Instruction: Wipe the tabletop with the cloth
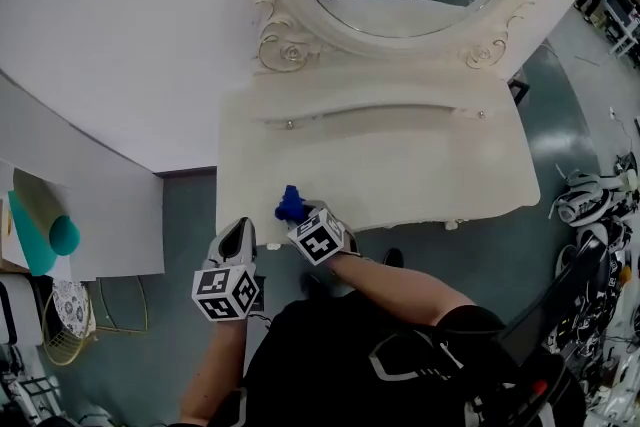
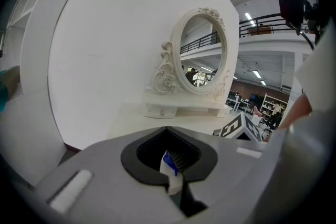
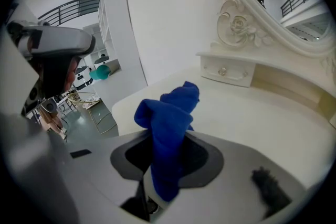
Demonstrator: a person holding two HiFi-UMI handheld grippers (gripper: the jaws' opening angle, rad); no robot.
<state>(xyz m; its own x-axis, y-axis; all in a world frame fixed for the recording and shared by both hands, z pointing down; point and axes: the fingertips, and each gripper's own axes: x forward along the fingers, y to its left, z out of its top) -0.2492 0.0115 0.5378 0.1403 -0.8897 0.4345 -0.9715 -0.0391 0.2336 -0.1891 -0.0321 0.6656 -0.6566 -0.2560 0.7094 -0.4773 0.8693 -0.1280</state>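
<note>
Blue cloth (image 3: 167, 123) is pinched in the right claw (image 1: 303, 217), whose jaws are closed tight on its lower end. The loose bunch stands up past the tips, free to be pressed down as a pad. Ahead of that claw lies the pale tabletop (image 3: 262, 118), and beyond it a small drawer (image 3: 226, 72) and the carved mirror (image 3: 236, 23). In the head view the claw sits over the near left corner of the top. A wipe would likely begin here and run away from the claw toward the mirror and off to its right, though that is a guess from the pose only. Wiping seems not yet under way: the bunch looks raised rather than flattened, but I cannot tell whether any fold touches the surface. Left claw (image 1: 238, 233) hangs just left of the right one, at the table's edge, jaws together and holding nothing I can name. Only a thin white-and-blue sliver shows at the seam between them, possibly its own padding. It is likely parked there to keep clear of the stroke. Hard to read: in the head view the right claw's tips are covered by its marker cube and the cloth. The cloth's gripped end vanishes into the jaw recess, the mirror's top is cut off by the frame, and part of the table's near edge lies behind the person's arm.
</note>
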